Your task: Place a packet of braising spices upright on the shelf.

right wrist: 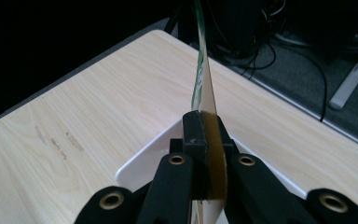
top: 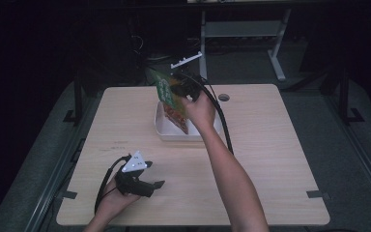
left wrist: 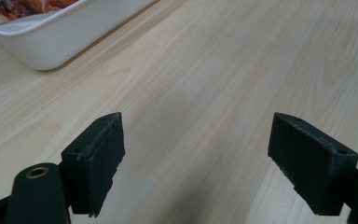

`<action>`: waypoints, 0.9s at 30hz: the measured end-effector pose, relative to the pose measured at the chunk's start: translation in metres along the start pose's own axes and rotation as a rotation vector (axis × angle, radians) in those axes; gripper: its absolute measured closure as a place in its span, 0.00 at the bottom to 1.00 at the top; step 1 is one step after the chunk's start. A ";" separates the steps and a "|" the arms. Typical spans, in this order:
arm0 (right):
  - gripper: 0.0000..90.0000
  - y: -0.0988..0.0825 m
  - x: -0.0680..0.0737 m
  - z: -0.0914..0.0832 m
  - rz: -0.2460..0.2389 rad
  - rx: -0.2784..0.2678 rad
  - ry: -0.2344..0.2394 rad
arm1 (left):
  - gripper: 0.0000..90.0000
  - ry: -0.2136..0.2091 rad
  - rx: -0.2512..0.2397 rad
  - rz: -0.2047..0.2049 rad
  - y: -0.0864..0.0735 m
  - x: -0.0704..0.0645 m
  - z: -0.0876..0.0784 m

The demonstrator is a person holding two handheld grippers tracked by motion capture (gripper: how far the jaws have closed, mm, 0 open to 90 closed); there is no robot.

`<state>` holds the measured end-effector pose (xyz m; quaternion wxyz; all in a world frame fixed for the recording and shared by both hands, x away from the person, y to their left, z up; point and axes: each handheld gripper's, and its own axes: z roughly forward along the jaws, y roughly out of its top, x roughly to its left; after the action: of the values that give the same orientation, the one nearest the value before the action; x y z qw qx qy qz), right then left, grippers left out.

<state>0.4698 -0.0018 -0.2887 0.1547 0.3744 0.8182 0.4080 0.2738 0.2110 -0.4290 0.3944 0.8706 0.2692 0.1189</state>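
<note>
A pale wooden worktop [top: 270, 159] carries a white tray [top: 166, 133] near its far middle. Above the tray hangs a green and red packet [top: 166, 94], tilted, its lower end reaching down into the tray. The right tool [top: 182, 88] is clamped on the packet's upper part. Near the front edge, the left tool [top: 160, 184] rests low with its jaws spread wide, nothing between them.

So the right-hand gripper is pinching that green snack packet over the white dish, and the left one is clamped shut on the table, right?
Not quite. The left gripper is open: in the left gripper view its jaws stand wide apart over bare table. The rest holds: the right gripper is shut on the green packet above the white dish.
</note>
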 end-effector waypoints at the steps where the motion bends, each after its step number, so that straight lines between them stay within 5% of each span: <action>1: 0.99 -0.001 0.000 0.000 0.003 -0.001 0.001 | 0.20 0.001 0.000 0.000 0.000 0.000 0.000; 11: 0.99 -0.008 -0.009 -0.002 0.045 0.019 0.046 | 0.20 -0.002 0.005 0.001 0.000 0.000 0.001; 27: 0.99 -0.010 -0.012 -0.006 0.049 0.038 0.041 | 0.20 -0.004 0.004 -0.003 0.000 0.000 0.002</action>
<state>0.4701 -0.0176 -0.2935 0.1208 0.3889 0.8194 0.4034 0.2744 0.2094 -0.4301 0.3935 0.8711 0.2700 0.1158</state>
